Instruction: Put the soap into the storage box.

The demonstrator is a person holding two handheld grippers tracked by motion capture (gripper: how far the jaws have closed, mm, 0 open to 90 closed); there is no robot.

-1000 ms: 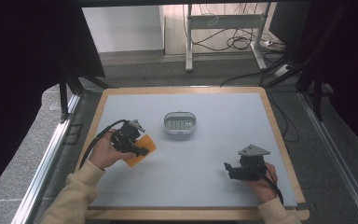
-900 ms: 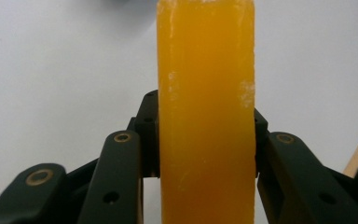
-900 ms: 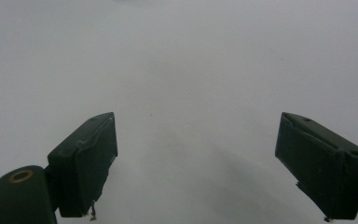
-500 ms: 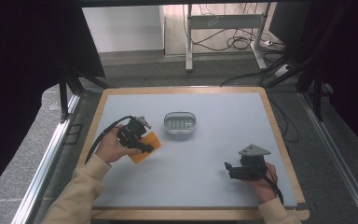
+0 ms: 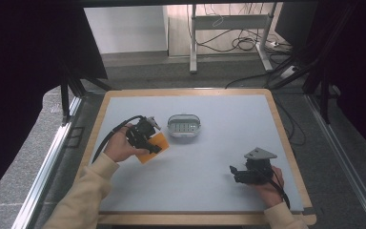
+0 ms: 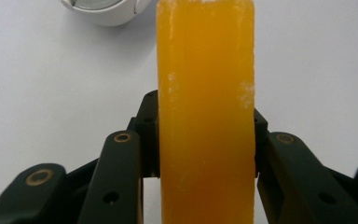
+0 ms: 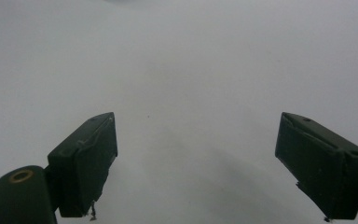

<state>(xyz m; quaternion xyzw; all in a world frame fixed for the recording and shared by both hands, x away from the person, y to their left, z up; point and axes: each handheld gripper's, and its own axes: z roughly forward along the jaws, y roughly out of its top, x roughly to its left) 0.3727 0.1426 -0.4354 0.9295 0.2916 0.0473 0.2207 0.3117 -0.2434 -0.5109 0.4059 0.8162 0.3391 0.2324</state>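
Since the earlier frames, the left hand-held gripper (image 5: 155, 146) has carried its one orange sponge (image 5: 153, 147) rightward, near the single white oval basket (image 5: 184, 126). Its jaws are clamped on the sponge's flat, faintly porous sides. Well apart, the right hand-held gripper (image 5: 234, 172) rests on the matte pale-grey worktop (image 5: 228, 129), jaws wide apart, holding nothing. A wooden frame (image 5: 277, 125) edges the worktop.
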